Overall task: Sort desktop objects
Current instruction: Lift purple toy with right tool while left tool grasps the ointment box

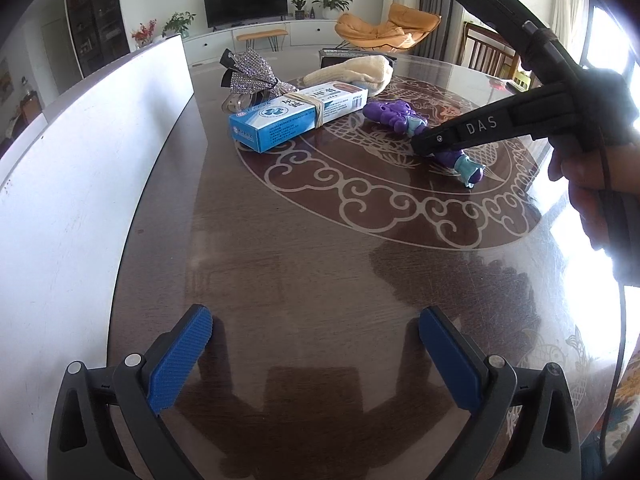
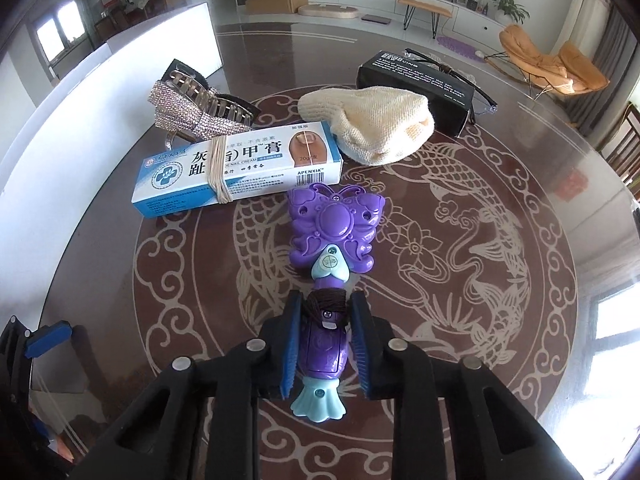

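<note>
Blue ribbed pads (image 2: pixel 291 344) of the right claw (image 2: pixel 327 304) set either side of the purple butterfly toy (image 2: pixel 334 228), flanking its handle just below a dark band wound round it. Narrowed almost to the handle; cannot tell whether actually pressing on it or a sliver apart. Toy flat on the worktop (image 2: pixel 480 280), butterfly head pointing far, pale blue flared foot near, between the claw's arms.

Just beyond the butterfly head, touching or nearly so: a blue-and-white cream box (image 2: pixel 240 172) lying crosswise with a rubber band (image 2: pixel 218 172) round it. Behind the box on the left, a rhinestone hair clip (image 2: pixel 192 116). To the right of the box, a cream knitted cloth (image 2: pixel 380 124), bunched up. Farther right, a black box (image 2: pixel 416 76) with clear glasses (image 2: pixel 452 72) lying across it.

Left claw (image 1: pixel 315 314) spread wide, gripping nothing, over bare dark wood at the near left, well apart from the cluster. Along the left edge of the worktop, a white board (image 1: pixel 80 160) standing upright.
</note>
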`<state>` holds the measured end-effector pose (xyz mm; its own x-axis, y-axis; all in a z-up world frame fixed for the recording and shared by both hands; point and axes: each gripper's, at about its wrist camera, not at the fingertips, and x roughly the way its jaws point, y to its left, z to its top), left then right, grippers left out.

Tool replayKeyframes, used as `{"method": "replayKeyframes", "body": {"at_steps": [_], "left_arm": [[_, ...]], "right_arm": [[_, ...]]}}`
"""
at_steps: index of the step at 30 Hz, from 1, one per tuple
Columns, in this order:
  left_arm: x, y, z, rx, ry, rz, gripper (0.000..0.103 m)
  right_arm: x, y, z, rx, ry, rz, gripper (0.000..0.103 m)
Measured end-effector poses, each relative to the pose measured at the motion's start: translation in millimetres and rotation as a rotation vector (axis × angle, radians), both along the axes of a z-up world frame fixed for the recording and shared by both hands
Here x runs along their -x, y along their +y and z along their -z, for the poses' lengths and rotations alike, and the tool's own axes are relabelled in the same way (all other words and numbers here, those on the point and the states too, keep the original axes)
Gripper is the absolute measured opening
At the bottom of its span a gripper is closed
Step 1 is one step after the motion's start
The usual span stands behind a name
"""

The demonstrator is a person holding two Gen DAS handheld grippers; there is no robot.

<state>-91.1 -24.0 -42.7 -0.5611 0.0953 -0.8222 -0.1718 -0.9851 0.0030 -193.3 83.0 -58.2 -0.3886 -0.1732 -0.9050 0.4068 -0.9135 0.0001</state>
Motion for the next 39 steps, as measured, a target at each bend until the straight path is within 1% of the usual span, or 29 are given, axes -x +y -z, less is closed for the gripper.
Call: {"method": "replayKeyframes", "body": {"at_steps": [2, 5, 7, 9, 10, 12, 14, 18, 21, 24, 26, 28, 29, 30, 31, 32, 33, 36, 38, 39], "left_arm": [[-0.3, 0.2, 0.2, -0.001, 0.000, 0.000, 0.103], [0.6, 1.2, -0.3, 0.004, -0.005, 0.000, 0.103], [11.7, 3.6, -1.2, 0.014, -0.051, 0.025, 0.103], [33.0, 4.8, -3.8, 0.025, -0.093, 0.036, 0.103], [43.6, 5.2, -8.1, 0.031, -0.084, 0.039, 0.103], [67.0, 7.0, -20.9, 0.059, -0.025, 0.051, 0.103], [92.3, 7.7, -30.9, 0.081, 0.010, 0.050, 0.103], [137.9, 3.7, -37.3, 0.059, 0.014, 0.056, 0.103], [161.4, 5.3, -29.1, 0.098, 0.010, 0.056, 0.103], [176.3, 11.5, -6.2, 0.121, -0.062, 0.083, 0.103], [176.7, 11.7, -5.4, 0.054, -0.050, 0.112, 0.103], [172.1, 11.8, -4.9, 0.017, -0.044, 0.122, 0.083], [167.5, 12.2, -8.3, 0.009, -0.025, 0.123, 0.063], [162.0, 12.4, -11.1, 0.007, -0.020, 0.126, 0.051], [155.4, 12.9, -12.4, 0.003, -0.021, 0.126, 0.046], [147.0, 13.2, -13.3, -0.003, -0.019, 0.127, 0.044], [136.3, 13.2, -13.5, -0.001, -0.016, 0.121, 0.044], [89.0, 13.8, -14.7, -0.009, -0.023, 0.124, 0.044], [57.5, 18.1, -12.5, 0.000, -0.041, 0.147, 0.045], [45.5, 20.8, -11.6, 0.014, -0.048, 0.160, 0.048]], "right_arm": [[-11.4, 6.9, 1.0, 0.004, 0.018, 0.001, 0.022], [-45.9, 25.4, 3.4, 0.021, 0.050, -0.013, 0.022], [-76.3, 39.1, 5.0, 0.000, 0.083, -0.026, 0.022], [-105.4, 53.0, 5.6, 0.001, 0.106, -0.034, 0.022], [-117.4, 59.6, 5.7, 0.007, 0.113, -0.033, 0.022], [-133.4, 71.3, 4.4, 0.024, 0.118, -0.024, 0.022], [-142.1, 79.6, 4.3, 0.046, 0.117, -0.009, 0.023], [-147.3, 82.4, 2.3, 0.058, 0.139, 0.000, 0.023], [-148.1, 83.4, 2.3, 0.085, 0.156, 0.014, 0.023], [-146.6, 89.2, 2.7, 0.139, 0.162, 0.036, 0.023], [-147.5, 92.1, 2.8, 0.165, 0.170, 0.046, 0.023], [-149.6, 93.4, 3.8, 0.178, 0.186, 0.046, 0.023], [-151.7, 94.0, 4.2, 0.183, 0.197, 0.045, 0.023], [-151.8, 94.5, 4.3, 0.187, 0.195, 0.048, 0.023], [-152.1, 95.1, 4.0, 0.191, 0.195, 0.051, 0.023], [-151.8, 95.9, 3.9, 0.197, 0.194, 0.055, 0.023], [-151.8, 96.7, 4.1, 0.205, 0.193, 0.059, 0.023], [-150.1, 99.0, 4.2, 0.220, 0.188, 0.062, 0.023], [-150.7, 100.8, 4.5, 0.231, 0.189, 0.069, 0.023], [-151.2, 101.5, 4.5, 0.235, 0.191, 0.072, 0.023]]}}
